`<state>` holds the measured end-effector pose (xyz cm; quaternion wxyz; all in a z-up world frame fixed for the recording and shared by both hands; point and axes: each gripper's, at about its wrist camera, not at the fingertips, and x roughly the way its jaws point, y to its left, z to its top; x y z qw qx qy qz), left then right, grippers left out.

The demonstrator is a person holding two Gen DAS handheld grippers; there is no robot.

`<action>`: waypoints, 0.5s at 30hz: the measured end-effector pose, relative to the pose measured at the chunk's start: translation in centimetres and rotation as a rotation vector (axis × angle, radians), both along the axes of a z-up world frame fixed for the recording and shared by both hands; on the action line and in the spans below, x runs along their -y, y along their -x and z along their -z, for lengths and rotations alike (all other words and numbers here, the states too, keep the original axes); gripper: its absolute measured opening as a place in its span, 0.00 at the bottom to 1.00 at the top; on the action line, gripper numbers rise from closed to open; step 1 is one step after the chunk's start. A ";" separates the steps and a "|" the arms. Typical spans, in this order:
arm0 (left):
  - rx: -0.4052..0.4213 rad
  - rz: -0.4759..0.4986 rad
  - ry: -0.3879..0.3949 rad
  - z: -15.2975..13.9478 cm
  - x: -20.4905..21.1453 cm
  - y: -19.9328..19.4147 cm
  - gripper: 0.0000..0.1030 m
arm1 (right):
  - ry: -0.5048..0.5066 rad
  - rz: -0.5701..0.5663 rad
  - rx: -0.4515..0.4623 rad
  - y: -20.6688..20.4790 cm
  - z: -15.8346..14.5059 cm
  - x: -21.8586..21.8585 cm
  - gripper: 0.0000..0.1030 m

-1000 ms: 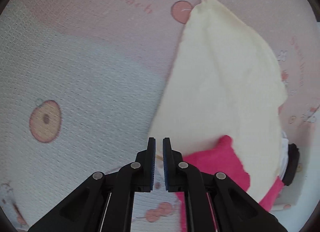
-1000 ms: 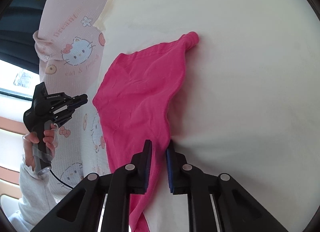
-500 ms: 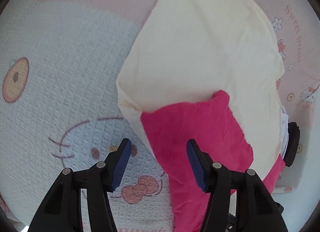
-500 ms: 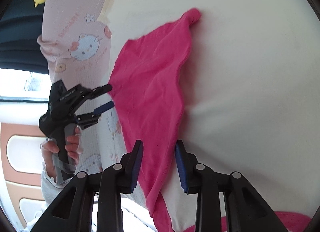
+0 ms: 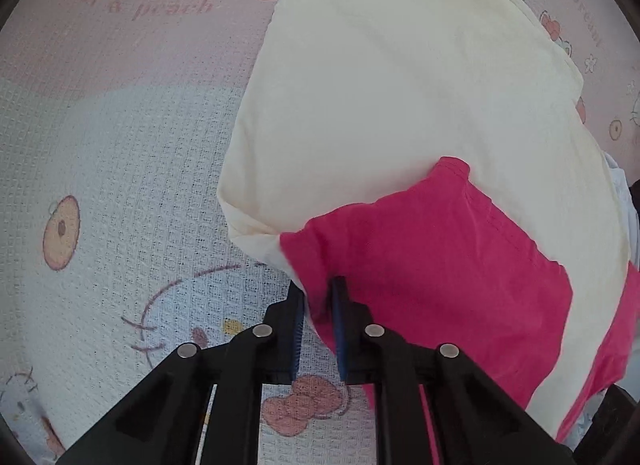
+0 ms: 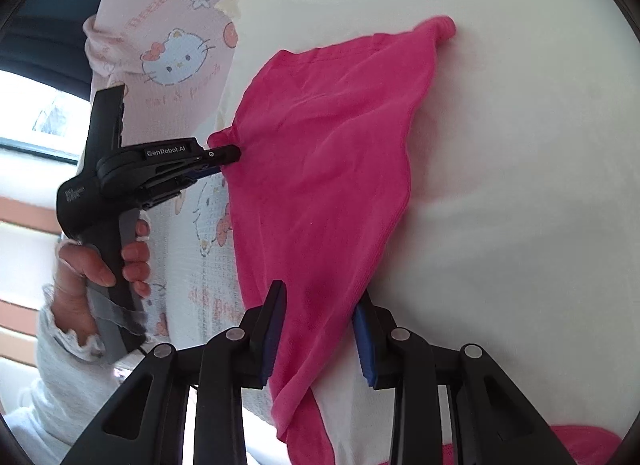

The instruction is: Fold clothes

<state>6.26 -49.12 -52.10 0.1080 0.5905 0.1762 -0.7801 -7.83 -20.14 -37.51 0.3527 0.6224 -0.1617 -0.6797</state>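
Note:
A bright pink garment (image 5: 440,257) lies across a larger cream garment (image 5: 400,85) on the bed. My left gripper (image 5: 318,289) points steeply down at the pink garment's near-left corner, its jaws closing with the pink edge pinched between the pads. In the right wrist view, the left gripper (image 6: 230,155) grips the corner of the pink garment (image 6: 328,145) from the left. My right gripper (image 6: 320,301) stands apart over the pink cloth's lower end. The cloth runs between its fingers and the pads do not press it. The cream garment (image 6: 520,185) fills the right side.
A pink and pale blue cartoon-cat bedspread (image 5: 120,145) covers the bed under both garments. In the right wrist view, a hand (image 6: 104,261) with a white frilled cuff holds the left gripper's handle, and the bedspread's edge (image 6: 176,61) falls away beside a bright window.
The left gripper opened wide, came down to the pink garment's corner and shut on it. The right gripper's jaws spread from nearly shut to apart around the pink cloth.

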 end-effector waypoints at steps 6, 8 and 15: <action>0.019 -0.010 -0.021 1.0 1.6 -0.5 0.10 | -0.002 -0.053 -0.020 -0.5 -0.2 0.6 0.21; 0.014 -0.009 -0.022 1.4 1.8 -0.7 0.10 | -0.011 -0.066 -0.009 -0.6 0.0 0.7 0.21; -0.028 0.057 0.014 0.7 0.7 -0.8 0.10 | -0.030 -0.072 -0.019 -0.8 0.1 0.4 0.20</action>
